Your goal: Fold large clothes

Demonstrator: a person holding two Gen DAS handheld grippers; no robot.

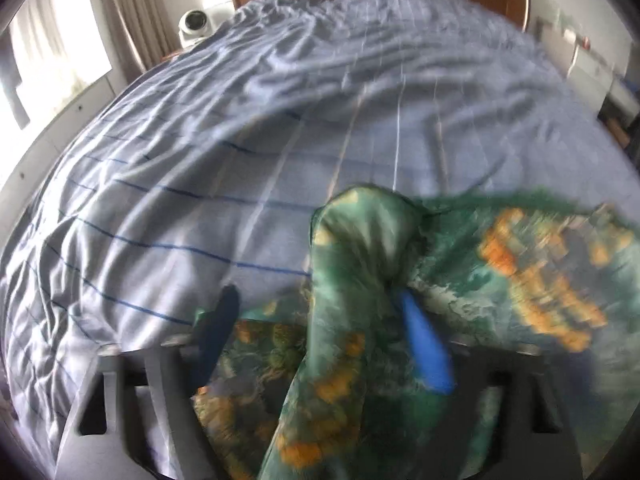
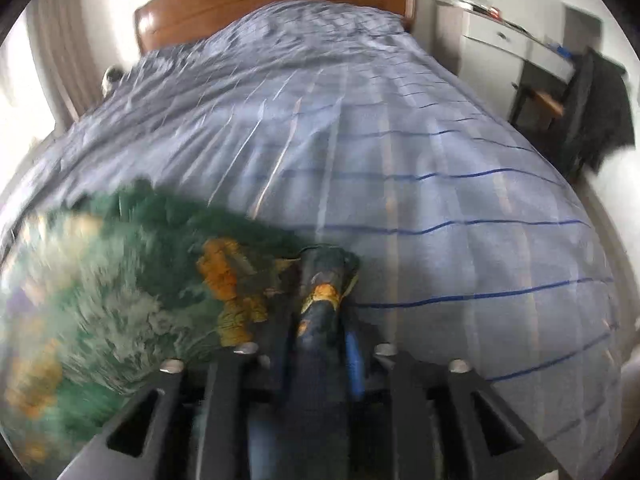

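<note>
A large green garment (image 1: 500,264) with orange and pale print lies over the near part of the bed. In the left wrist view my left gripper (image 1: 320,308) has its blue fingers (image 1: 424,344) spread, and a fold of the garment drapes between them. In the right wrist view the garment (image 2: 100,288) spreads to the left, and my right gripper (image 2: 322,276) is shut on a bunched edge of it, just above the bedsheet. Both views are blurred by motion.
The bed has a wrinkled pale blue sheet (image 1: 224,148) with dark blue and white stripes and a wooden headboard (image 2: 256,4). A small white camera (image 1: 195,24) stands by the curtains at the far left. A white desk and a dark chair (image 2: 592,108) stand right of the bed.
</note>
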